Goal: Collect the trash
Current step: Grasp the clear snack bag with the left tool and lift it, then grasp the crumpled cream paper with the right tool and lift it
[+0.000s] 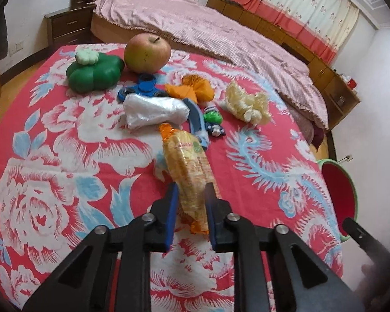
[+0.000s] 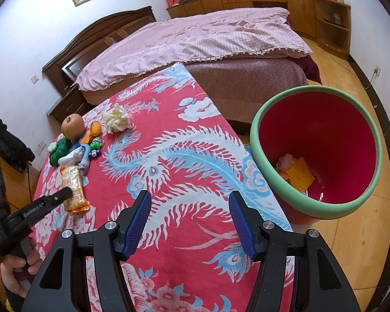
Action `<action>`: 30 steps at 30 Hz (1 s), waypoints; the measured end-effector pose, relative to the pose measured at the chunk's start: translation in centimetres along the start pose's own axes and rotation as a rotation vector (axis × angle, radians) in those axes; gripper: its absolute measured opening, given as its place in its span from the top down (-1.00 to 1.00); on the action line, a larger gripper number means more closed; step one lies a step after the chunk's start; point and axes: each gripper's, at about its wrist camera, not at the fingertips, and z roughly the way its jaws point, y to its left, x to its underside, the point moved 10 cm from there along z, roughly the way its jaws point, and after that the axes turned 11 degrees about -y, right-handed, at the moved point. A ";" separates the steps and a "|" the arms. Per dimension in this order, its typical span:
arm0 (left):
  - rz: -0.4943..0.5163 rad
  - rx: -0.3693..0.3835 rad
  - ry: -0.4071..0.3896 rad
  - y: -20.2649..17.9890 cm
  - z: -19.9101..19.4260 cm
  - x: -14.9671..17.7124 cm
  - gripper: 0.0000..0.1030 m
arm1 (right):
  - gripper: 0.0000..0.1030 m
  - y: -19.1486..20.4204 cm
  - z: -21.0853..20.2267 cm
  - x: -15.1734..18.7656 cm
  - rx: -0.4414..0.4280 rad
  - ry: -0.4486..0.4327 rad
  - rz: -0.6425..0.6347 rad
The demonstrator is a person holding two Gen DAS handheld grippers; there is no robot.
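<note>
Both pads of my left gripper pinch the snack wrapper; I'd lift straight, then swing toward the bin at three o'clock. Right gripper gapes empty.

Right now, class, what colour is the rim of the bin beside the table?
Light green, around a red inside; the bin shows best in the right wrist view.
</note>
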 end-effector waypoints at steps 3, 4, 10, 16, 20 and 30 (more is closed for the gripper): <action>-0.004 0.014 -0.004 -0.1 -0.1 -0.1 0.63 | -0.24 0.5 0.3 -0.1 -0.007 0.001 -0.009; -0.007 0.019 -0.005 -0.2 -0.2 -0.1 0.63 | -0.24 0.6 0.3 -0.1 -0.009 0.001 -0.011; -0.015 0.051 -0.050 -0.8 -1.8 -1.2 0.63 | -0.23 1.8 0.6 -0.6 -0.025 -0.001 -0.044; 0.016 0.051 -0.117 -0.8 -3.8 -3.7 0.63 | -0.24 3.3 1.2 -1.3 -0.052 0.001 -0.074; 0.032 0.016 -0.159 0.4 -4.0 -5.8 0.63 | -0.24 5.0 2.1 -1.9 -0.078 0.009 -0.104; 0.039 -0.047 -0.202 3.3 -1.7 -9.3 0.63 | -0.23 9.5 6.0 -4.3 -0.145 0.014 -0.171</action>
